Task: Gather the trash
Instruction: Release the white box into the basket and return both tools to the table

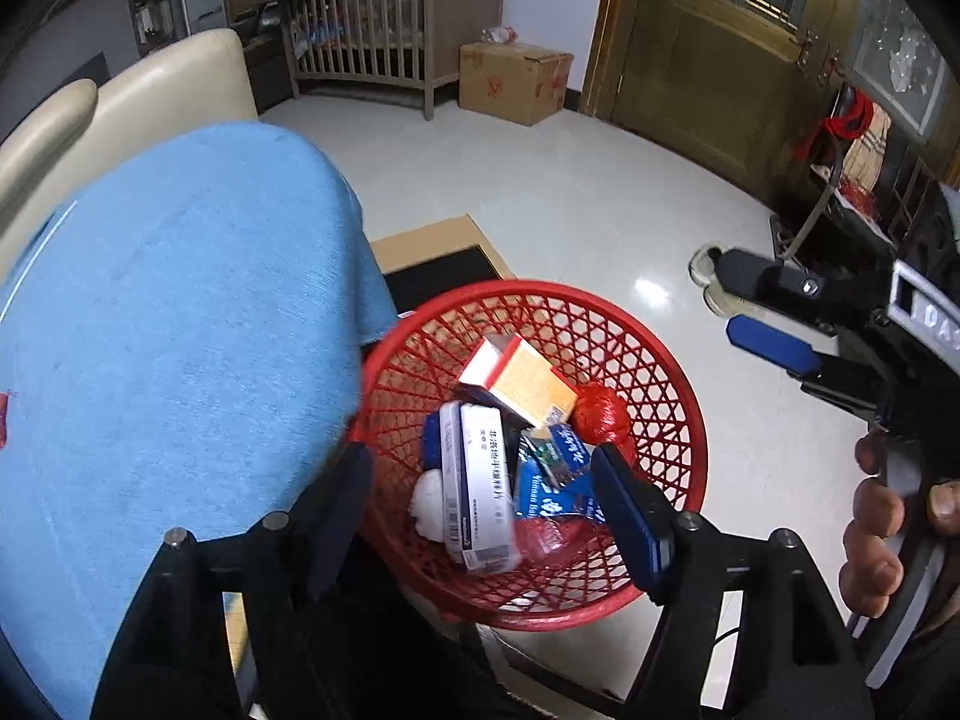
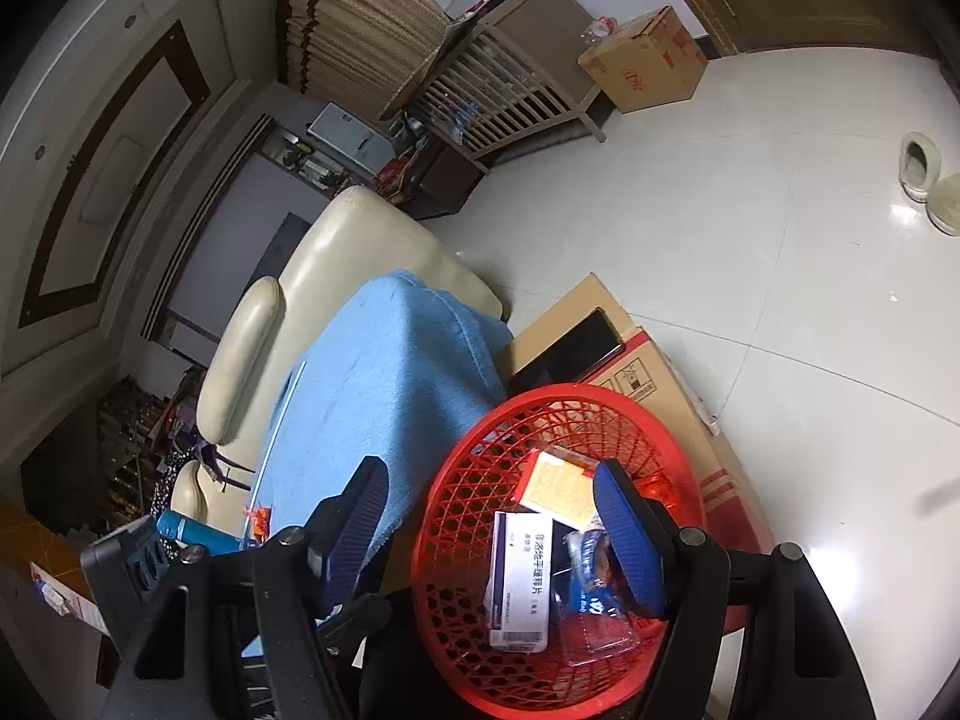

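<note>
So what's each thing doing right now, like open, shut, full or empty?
Red plastic mesh basket: upright, holding trash.
White medicine box: lying in the basket.
Orange carton: tilted in the basket.
Left gripper: open, empty.
Right gripper: open, empty.

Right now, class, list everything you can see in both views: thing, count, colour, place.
basket: one, red, on the floor beside the blue cloth
boxes: at least three, white, orange, blue, in the basket
red wad: one, in the basket
cloth: one, blue, over the seat
sofa: one, cream, behind the cloth
carton: one, brown, by the wall
crib: one, wooden, far wall
slippers: two, pale, on the floor
left gripper: open, over the basket
right gripper: open, over the basket
</note>
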Motion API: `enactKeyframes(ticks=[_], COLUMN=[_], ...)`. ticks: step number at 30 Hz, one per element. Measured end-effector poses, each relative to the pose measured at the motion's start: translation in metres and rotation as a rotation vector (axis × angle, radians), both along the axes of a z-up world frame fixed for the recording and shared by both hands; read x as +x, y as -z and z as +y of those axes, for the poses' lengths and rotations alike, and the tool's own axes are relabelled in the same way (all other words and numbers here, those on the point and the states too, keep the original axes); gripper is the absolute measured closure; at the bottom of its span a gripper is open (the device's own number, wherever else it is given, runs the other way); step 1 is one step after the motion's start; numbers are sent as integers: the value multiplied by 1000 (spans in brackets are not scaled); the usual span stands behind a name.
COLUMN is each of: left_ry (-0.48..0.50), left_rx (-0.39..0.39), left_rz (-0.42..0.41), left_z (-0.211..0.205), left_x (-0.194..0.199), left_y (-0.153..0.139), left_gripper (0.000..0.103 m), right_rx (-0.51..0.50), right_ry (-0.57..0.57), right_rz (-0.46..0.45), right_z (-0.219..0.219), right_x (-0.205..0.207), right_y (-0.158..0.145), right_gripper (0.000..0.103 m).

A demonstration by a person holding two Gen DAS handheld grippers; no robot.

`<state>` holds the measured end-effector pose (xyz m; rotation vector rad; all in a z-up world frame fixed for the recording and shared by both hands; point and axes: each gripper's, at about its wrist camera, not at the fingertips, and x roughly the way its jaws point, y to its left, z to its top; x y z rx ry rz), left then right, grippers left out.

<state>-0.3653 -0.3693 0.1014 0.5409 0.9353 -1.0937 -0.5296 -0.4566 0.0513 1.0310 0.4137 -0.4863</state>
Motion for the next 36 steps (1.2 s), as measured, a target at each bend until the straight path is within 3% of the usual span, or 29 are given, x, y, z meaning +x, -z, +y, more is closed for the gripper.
enactKeyframes(ticks=[4,10,25,29,33,36], left_ry=[-64,-236,-761,-913,-996,-1060], left_rx=[-35,-75,-54,-69,-100,-64], left_rz=[-53,-89,-112,-126,-126,-170], left_z=[25,85,246,276,285,283], left_x=[24,76,210,263,314,349], left_y=[-15,-27,0,0,-5,-1], left_gripper=[28,28,27,27,26,23], right_rx=[-6,-18,-85,-86,-108,-112], right_ry=[-28,-110,-376,-421,-467,-483], right_rz=[6,31,175,204,241,263], right_z=[7,29,107,126,144,150], right_x=[13,48,175,203,226,239], right_y=[-2,-5,-4,0,1,2], right_gripper=[28,28,28,28,28,28])
